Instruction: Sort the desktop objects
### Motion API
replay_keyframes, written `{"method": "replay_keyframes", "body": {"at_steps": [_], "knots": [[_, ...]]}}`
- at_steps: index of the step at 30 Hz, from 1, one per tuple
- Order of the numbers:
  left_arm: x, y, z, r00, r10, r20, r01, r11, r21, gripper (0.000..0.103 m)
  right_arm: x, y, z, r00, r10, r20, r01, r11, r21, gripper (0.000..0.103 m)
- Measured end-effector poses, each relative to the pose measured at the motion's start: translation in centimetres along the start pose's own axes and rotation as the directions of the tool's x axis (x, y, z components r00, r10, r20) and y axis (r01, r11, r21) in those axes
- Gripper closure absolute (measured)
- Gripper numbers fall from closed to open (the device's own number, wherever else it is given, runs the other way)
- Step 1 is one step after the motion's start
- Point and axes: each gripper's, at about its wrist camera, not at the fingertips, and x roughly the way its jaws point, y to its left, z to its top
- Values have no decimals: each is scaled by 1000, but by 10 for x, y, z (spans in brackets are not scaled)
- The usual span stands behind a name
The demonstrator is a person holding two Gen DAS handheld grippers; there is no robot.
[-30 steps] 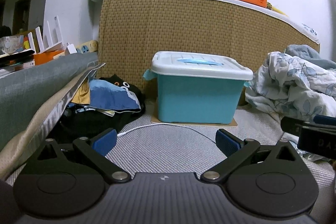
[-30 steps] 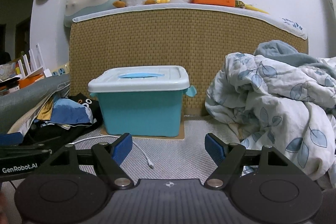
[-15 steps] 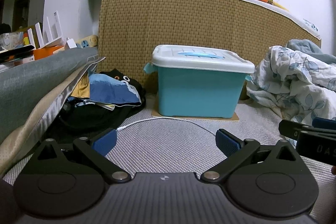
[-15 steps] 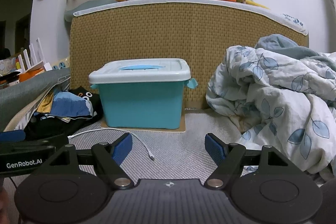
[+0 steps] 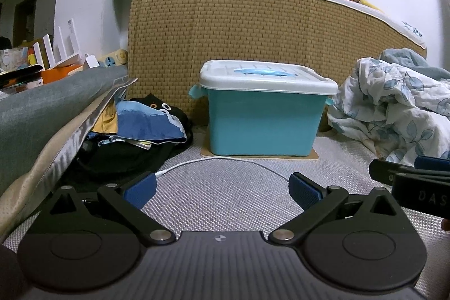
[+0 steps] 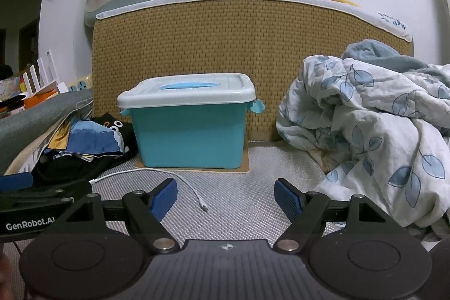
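Both grippers have drawn nearer to the teal storage box (image 5: 263, 117) than a second ago, and the view has dropped a little, so the box fills more of each wrist view; I take that as the approach only, nothing sorted yet. The left gripper (image 5: 222, 186) and right gripper (image 6: 225, 194) each hold their blue fingers wide apart and empty, low in front of the box. The white cable (image 6: 157, 173) lies on the grey mat just in front of the closed box, the clothes pile (image 5: 140, 128) to its left, the quilt (image 6: 365, 125) to its right.
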Motion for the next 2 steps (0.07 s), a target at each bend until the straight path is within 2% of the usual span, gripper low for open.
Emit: {"method": "replay_keyframes", "body": {"at_steps": [2], "knots": [[0, 0, 0, 1000, 6, -3, -6, 1000, 2, 0, 0, 0, 0, 1000, 0, -2, 0, 1000, 1, 24]]}}
